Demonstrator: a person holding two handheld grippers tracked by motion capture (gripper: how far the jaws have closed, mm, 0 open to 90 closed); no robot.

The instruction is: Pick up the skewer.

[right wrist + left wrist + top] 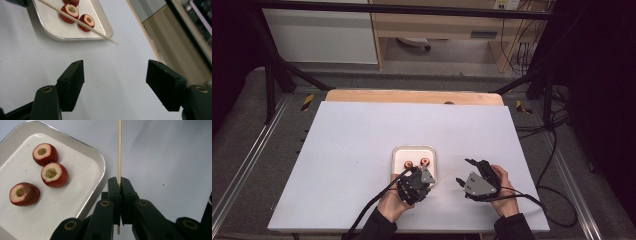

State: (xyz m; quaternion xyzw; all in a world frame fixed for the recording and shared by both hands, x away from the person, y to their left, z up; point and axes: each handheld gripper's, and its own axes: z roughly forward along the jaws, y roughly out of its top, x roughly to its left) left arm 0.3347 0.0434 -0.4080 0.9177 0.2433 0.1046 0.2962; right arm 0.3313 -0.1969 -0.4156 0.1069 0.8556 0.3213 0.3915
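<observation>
The setting is read as a lab recording station. A white-covered table [362, 150] is enclosed by a black metal frame [272, 65] set on grey floor matting [242, 150], and loose cables [557, 150] are seen trailing beside plain wooden cabinets [437, 25] behind.

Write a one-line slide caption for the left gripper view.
Left hand-held gripper clamps a wooden skewer beside a white tray of three cored red fruits.

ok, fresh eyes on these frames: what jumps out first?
The thin wooden skewer clamped in the left gripper, poking out over the white table. Then three cored red fruits in the white tray beside it. The right gripper is open, with nothing between its jaws.
</observation>
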